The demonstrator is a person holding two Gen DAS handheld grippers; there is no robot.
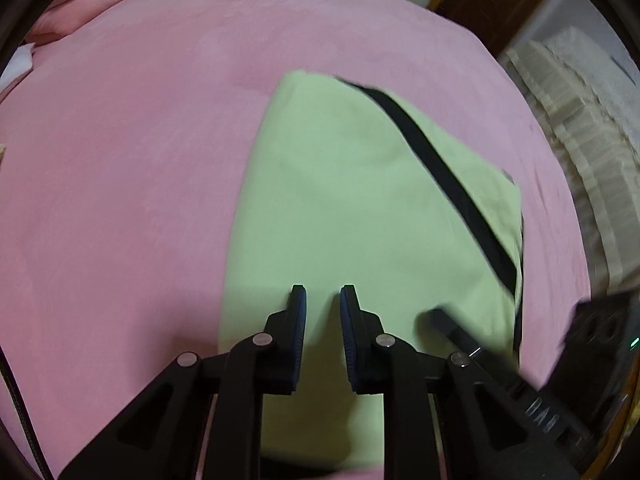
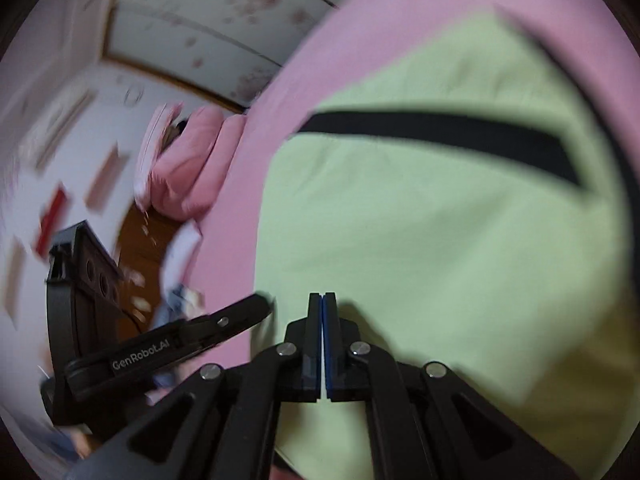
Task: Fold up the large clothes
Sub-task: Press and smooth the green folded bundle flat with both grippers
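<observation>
A light green garment (image 1: 360,200) with a black strip (image 1: 440,168) across it lies folded on the pink bed cover (image 1: 120,160). My left gripper (image 1: 323,292) hangs over the garment's near part, jaws a narrow gap apart, with green cloth showing in the gap but no pinch visible. The right gripper (image 1: 434,314) reaches in from the right over the same cloth. In the right wrist view my right gripper (image 2: 323,296) is shut, pads together above the garment (image 2: 440,240) near its left edge; no cloth shows between them. The left gripper (image 2: 260,307) comes in from the left.
Pink pillows (image 1: 80,4) lie at the bed's far left corner, also visible as pillows (image 2: 188,168) in the right wrist view. A cream textured rug (image 1: 580,120) lies beyond the bed's right edge. Wooden floor (image 2: 140,240) and floral wardrobe doors (image 2: 200,20) lie past the bed.
</observation>
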